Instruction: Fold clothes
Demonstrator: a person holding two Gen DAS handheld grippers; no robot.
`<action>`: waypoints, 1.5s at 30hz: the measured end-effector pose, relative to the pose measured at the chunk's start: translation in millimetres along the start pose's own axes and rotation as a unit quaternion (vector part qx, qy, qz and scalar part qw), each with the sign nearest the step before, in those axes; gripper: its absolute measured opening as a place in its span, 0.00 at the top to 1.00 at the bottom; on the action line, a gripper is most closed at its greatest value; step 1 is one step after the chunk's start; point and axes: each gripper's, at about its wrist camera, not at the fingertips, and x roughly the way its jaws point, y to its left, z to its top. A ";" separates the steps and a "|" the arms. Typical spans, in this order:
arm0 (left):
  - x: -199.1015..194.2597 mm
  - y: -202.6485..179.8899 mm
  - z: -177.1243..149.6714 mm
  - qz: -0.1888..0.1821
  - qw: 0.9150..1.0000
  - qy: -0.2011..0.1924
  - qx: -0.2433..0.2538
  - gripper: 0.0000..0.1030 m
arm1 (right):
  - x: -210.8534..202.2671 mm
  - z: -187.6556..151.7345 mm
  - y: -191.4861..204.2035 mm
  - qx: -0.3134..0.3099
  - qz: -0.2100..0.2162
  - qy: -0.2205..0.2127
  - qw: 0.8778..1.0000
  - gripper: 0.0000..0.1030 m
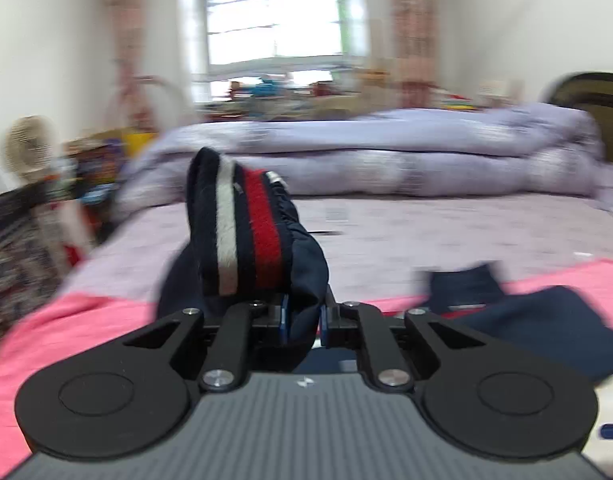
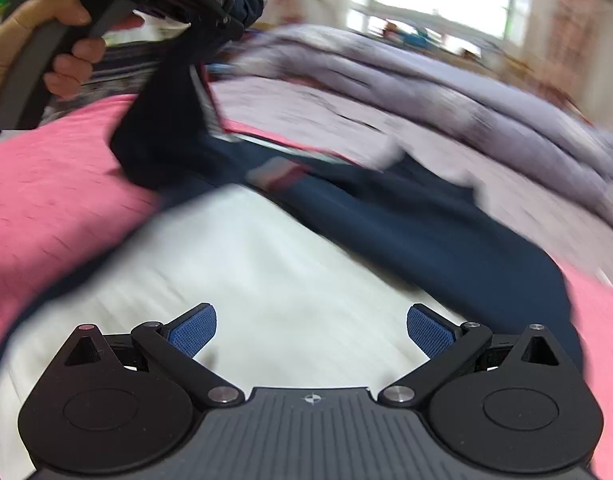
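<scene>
Above the pink sheet (image 2: pixel 46 200) on the bed: left claw (image 1: pixel 302 320), clenched on the striped cuff (image 1: pixel 242 232) of 1 navy garment (image 2: pixel 406 216), lifts that end. From the grip the garment's long axis trails down toward the right claw (image 2: pixel 310 330), which hovers released and empty over white cloth (image 2: pixel 246 280), nearer the free end.

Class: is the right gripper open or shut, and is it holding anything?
Open and empty. In the right wrist view the right gripper has its blue fingers spread wide apart, with only white cloth below them.
</scene>
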 end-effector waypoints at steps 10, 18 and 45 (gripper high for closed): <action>82.0 -174.1 -57.0 -0.073 0.975 0.187 0.098 0.63 | -38.0 -80.3 -104.0 0.144 -0.054 0.026 0.988 0.00; -5.8 -107.7 -80.5 -0.044 0.991 0.113 0.055 0.09 | -26.4 -61.9 -134.4 0.211 -0.010 -0.028 0.977 0.00; -42.8 -35.6 -111.8 0.058 0.990 0.127 -0.013 0.00 | 49.3 32.4 -195.3 0.235 -0.166 -0.044 0.957 0.85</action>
